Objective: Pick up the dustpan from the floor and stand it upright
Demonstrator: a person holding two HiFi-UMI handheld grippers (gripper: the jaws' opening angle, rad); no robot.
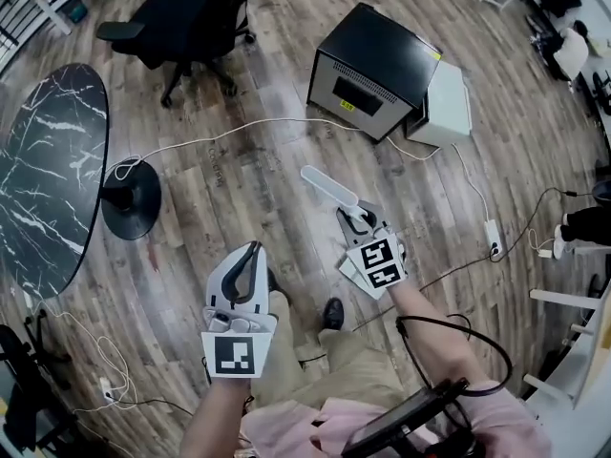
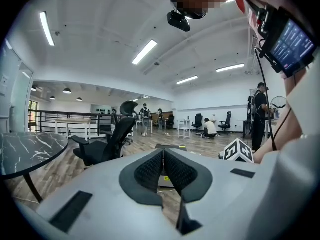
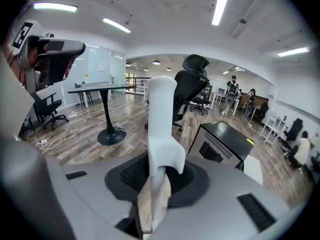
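The dustpan's white handle (image 1: 328,186) sticks out up and to the left from my right gripper (image 1: 355,216), which is shut on it above the wooden floor. Its pale pan edge (image 1: 348,267) shows just under the gripper body. In the right gripper view the handle (image 3: 162,119) rises upright between the dark pads (image 3: 131,173), and my right gripper (image 3: 159,176) clamps its lower part. My left gripper (image 1: 251,252) hovers to the left of it, apart from the dustpan. In the left gripper view my left gripper (image 2: 163,170) is shut with nothing between its pads.
A black cabinet (image 1: 372,70) with a white box (image 1: 447,103) beside it stands ahead. Far left are a black office chair (image 1: 186,17), a dark marble table (image 1: 48,170) and its round base (image 1: 131,198). White cables and a power strip (image 1: 494,237) lie on the floor.
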